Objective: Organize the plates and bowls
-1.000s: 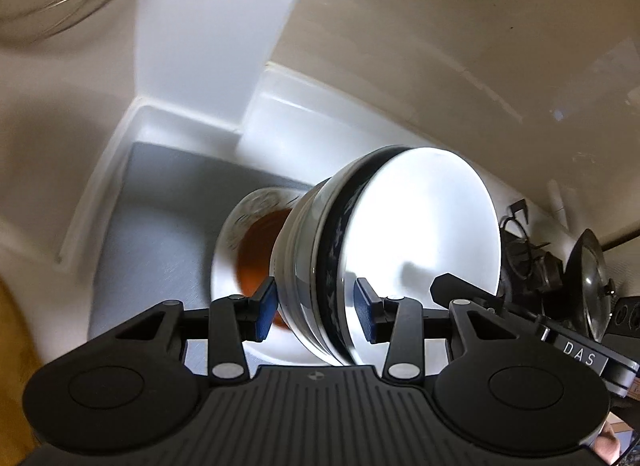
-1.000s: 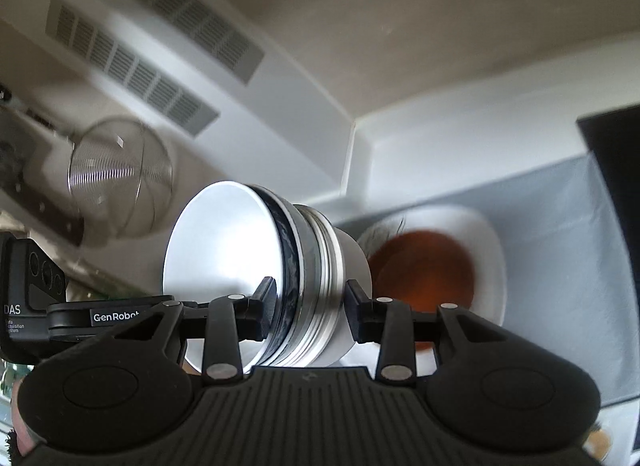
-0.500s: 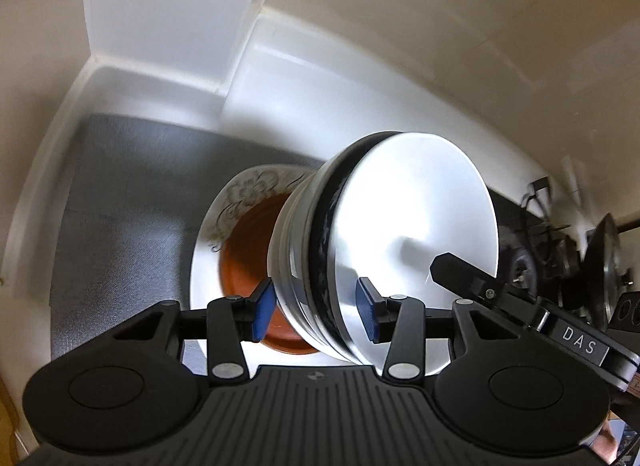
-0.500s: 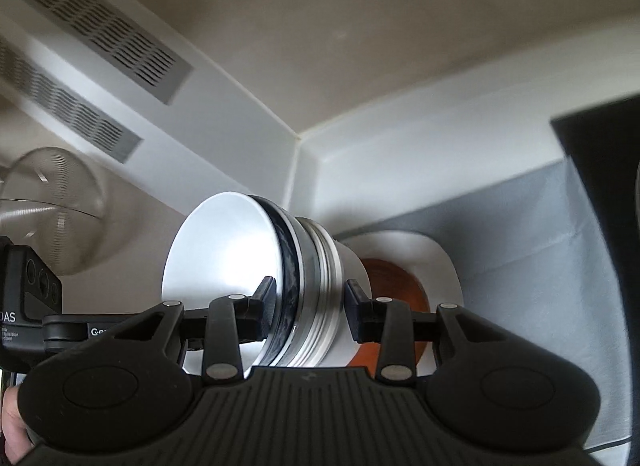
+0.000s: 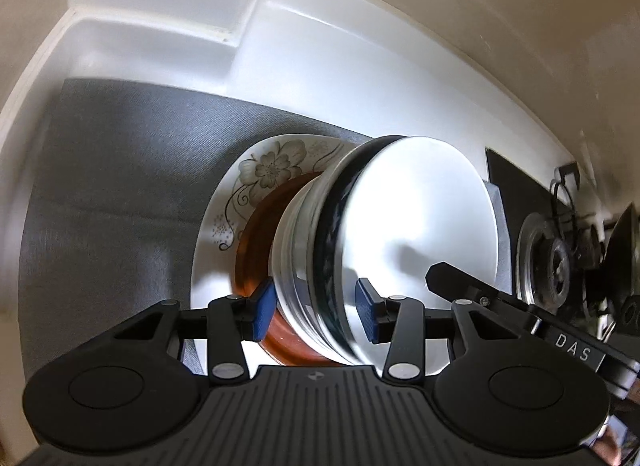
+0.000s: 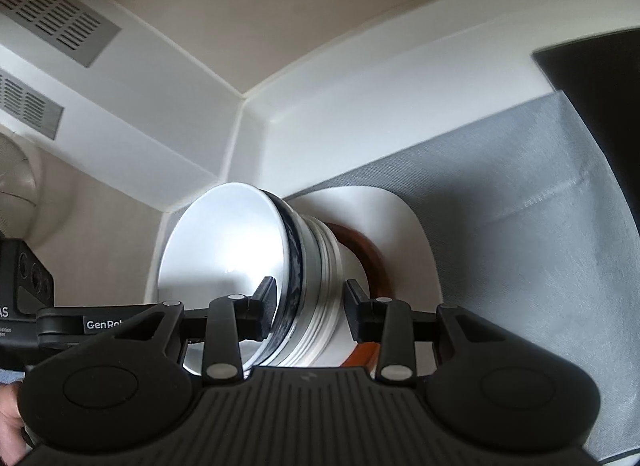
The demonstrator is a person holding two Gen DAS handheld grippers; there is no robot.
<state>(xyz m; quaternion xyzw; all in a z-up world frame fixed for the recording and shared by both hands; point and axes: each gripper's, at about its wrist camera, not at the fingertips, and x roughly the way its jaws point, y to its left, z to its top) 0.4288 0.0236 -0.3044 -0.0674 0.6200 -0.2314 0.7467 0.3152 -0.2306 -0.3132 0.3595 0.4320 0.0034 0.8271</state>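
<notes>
1. A nested stack of white ceramic bowls (image 5: 384, 242), the uppermost one ringed by a dark blue patterned band, is carried between the two tongs, one on each side of its rim.
2. The left tongs (image 5: 316, 316), fitted with blue pads (image 5: 264, 308), straddle the stack's near rim: one pad lies against the outer wall of the lower bowls, the other inside the top bowl, so they are clamped on the stack.
3. The right tongs (image 6: 310, 310), with black fingers (image 6: 262, 306), grip the opposite rim in the same way, one finger inside the top bowl and the other outside against the white walls; they too are clamped on the stack.
4. In the left wrist view the black arm of the right tongs reaches into the top bowl from the right.
5. The stack hangs just above a reddish-brown glossy plate (image 5: 256, 242); whether its base touches that plate cannot be told.
6. The brown plate rests on a white square plate with a grey flower print (image 5: 264, 173).
7. Both plates lie on a grey textured mat (image 5: 120, 185) covering the white worktop (image 5: 340, 65), close to its raised back edge.
8. A black gas hob with a metal burner (image 5: 548, 262) stands beside the mat in the left wrist view.
9. A grey slotted vent panel (image 6: 60, 21) sits high on the wall in the right wrist view.
</notes>
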